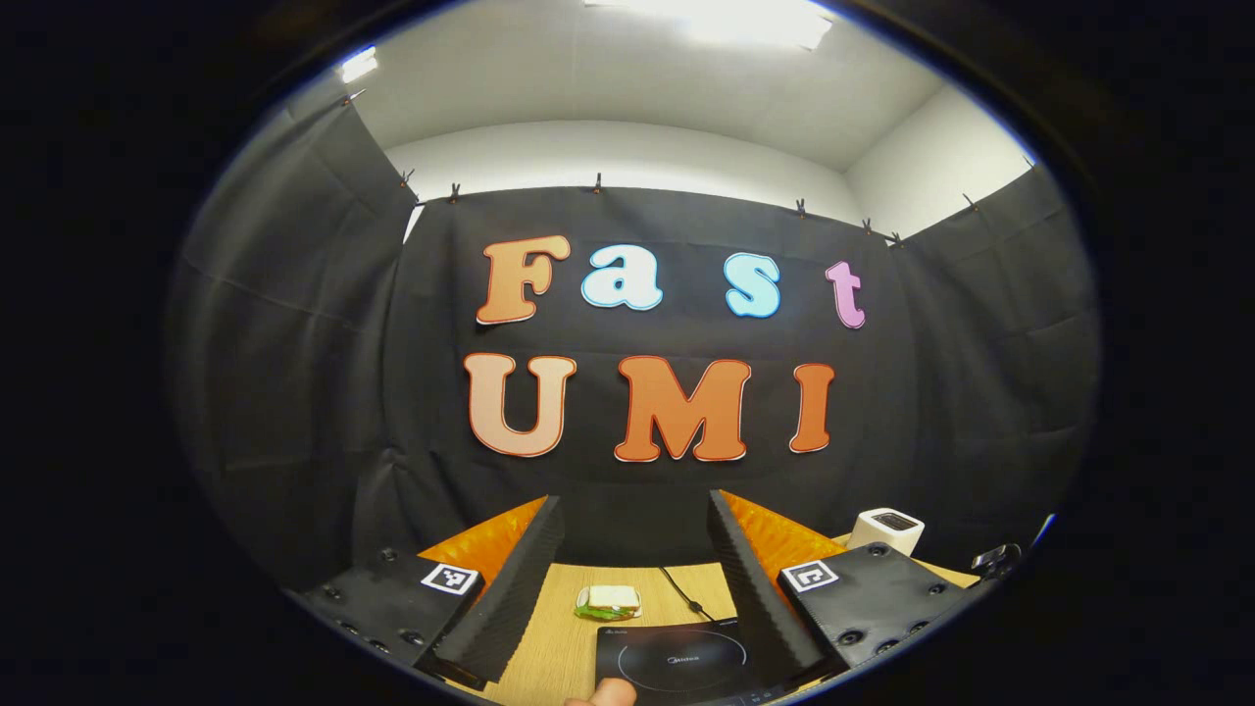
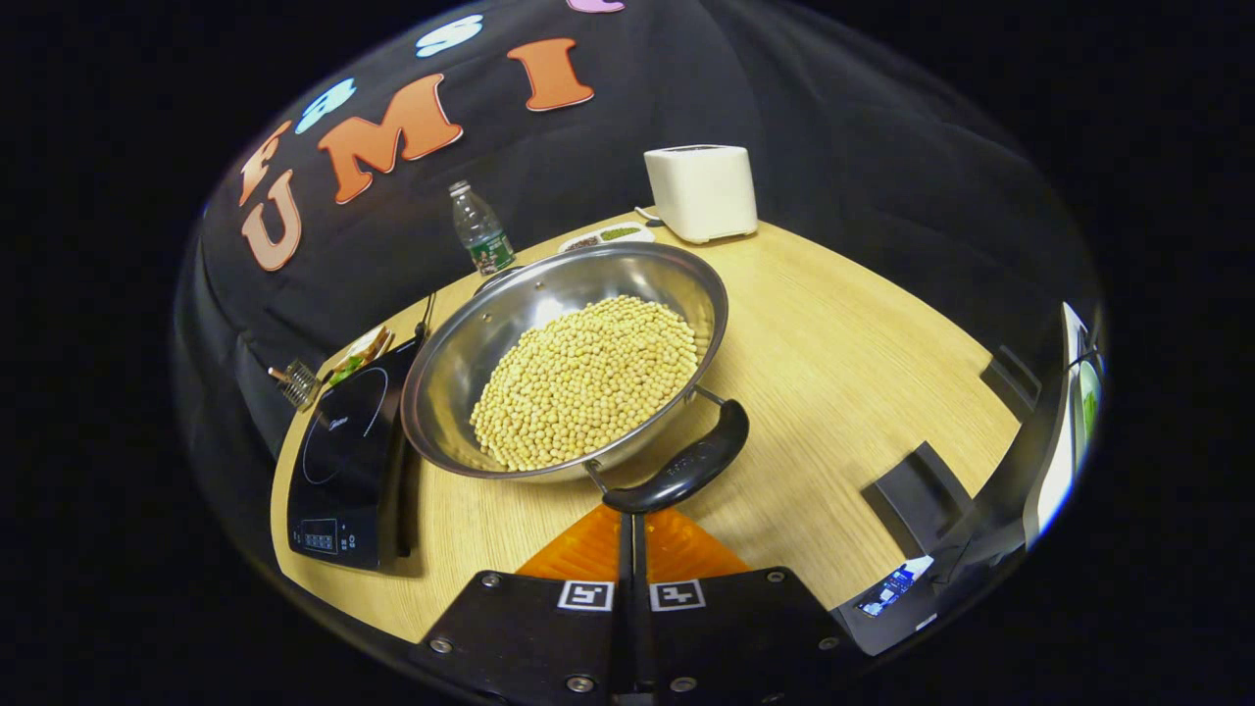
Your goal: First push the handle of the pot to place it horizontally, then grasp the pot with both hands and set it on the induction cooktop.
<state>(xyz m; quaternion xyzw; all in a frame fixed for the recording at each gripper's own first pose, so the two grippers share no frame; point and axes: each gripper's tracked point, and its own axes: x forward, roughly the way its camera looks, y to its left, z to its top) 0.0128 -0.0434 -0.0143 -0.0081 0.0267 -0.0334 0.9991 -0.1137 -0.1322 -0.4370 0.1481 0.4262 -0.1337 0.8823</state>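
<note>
We see the pot (image 2: 569,368) of beans beside the induction cooktop (image 2: 343,461), its handle (image 2: 686,469) just ahead of our right gripper (image 2: 632,534), fingers pressed together. Our left gripper (image 1: 635,579) gapes wide, holding nothing.

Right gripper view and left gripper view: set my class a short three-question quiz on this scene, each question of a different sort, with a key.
1. True or false: the pot already sits on the induction cooktop.
2. Multiple choice: what fills the pot? A) water B) soybeans C) rice D) nothing
3. Short answer: how do the right gripper fingers stand compared with those of the left gripper?

Key
1. False: it stands on the wooden table, beside the cooktop.
2. B
3. The right gripper's are closed together, just short of the pot's black handle; the left gripper's are spread wide open, with nothing between them.
</note>
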